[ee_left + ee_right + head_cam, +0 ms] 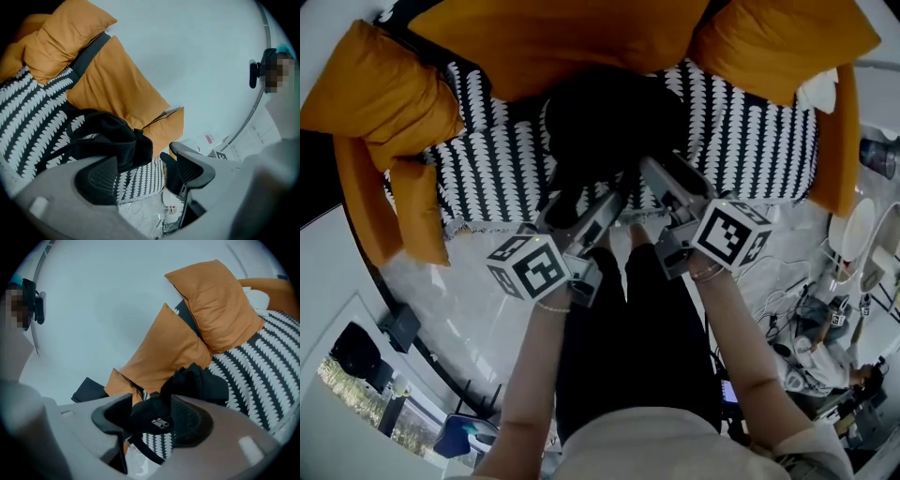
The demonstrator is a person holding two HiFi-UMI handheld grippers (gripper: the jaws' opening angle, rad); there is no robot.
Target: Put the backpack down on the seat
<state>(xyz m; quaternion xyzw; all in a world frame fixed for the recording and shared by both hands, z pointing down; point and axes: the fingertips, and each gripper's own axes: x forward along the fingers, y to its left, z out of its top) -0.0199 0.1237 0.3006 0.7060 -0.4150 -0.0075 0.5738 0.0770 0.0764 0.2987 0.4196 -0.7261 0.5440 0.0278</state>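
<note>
The black backpack (609,117) rests on the sofa's black-and-white patterned seat (750,141), just in front of the orange back cushions. My left gripper (586,194) is at its near left side, open; in the left gripper view the backpack (110,136) lies just beyond the left finger (96,180), and only seat and floor show in the gap of my left gripper (145,168). My right gripper (661,169) is at the near right side. Its jaws (151,420) are shut on a fold of the backpack (194,383) with two zipper pulls (160,423). A strap hangs below.
Orange cushions (380,103) line the sofa's back and both arms (783,37). The seat's front edge (478,225) meets a pale marbled floor (459,309). The person's black-trousered legs (637,328) stand close to it. Cables and clutter (825,319) lie at the right.
</note>
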